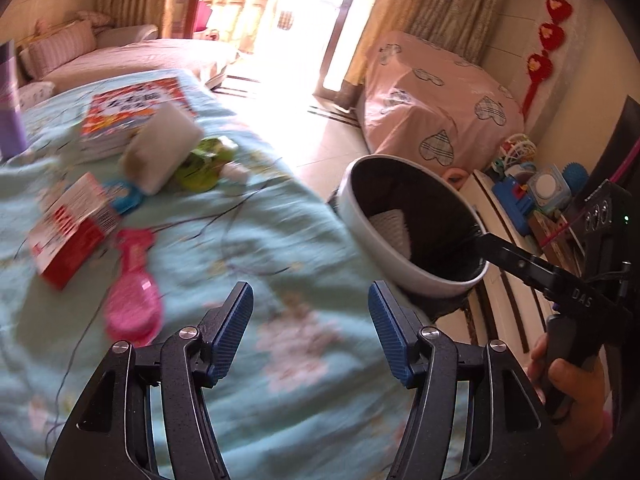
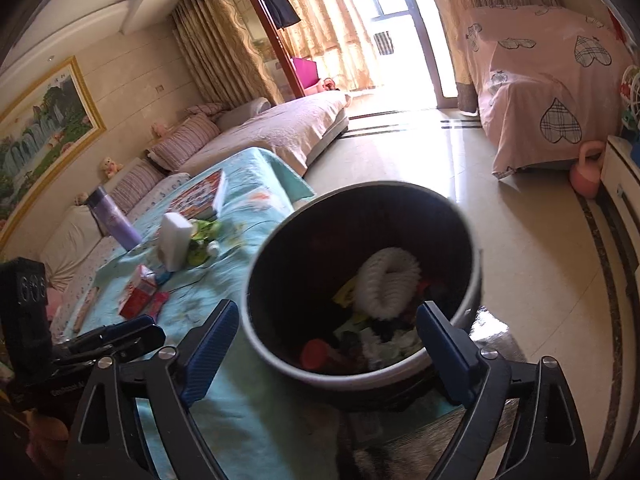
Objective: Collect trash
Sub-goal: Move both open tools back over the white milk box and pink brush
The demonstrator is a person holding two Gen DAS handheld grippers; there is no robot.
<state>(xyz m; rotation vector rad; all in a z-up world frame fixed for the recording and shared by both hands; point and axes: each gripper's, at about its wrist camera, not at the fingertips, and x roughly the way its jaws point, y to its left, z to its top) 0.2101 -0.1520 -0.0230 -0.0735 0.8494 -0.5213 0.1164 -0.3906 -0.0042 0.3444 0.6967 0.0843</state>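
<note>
Your left claw (image 1: 311, 326) hangs with its jaws apart and empty over the surface (image 1: 248, 240), which is draped in a pale blue cloth. Your right claw (image 2: 328, 352) is also apart; it frames the near rim of the bin (image 2: 280, 280), and whether a pad touches the rim cannot be told.

The bin stands at the surface's right edge and already holds a white ribbed roll (image 2: 386, 282), an orange cap and mixed scraps.

The trash lies in a cluster at the far left of the surface:
- Green wrapper (image 1: 202, 166): likely thin, light and crinkly. Pinch it at a raised fold, since a flat edge would probably slip.
- Red carton (image 1: 72, 232): probably stiff but crushable card. Close across its narrow sides with little force.
- White block (image 1: 162, 152): looks soft (foam or tissue, unclear). It should yield, so grip it mid-body.
- Pink brush (image 1: 132, 300): rigid plastic, best taken at the neck (it may not be trash).

The book (image 1: 136, 108) and purple bottle (image 1: 10, 120) appear to be keepers.
</note>
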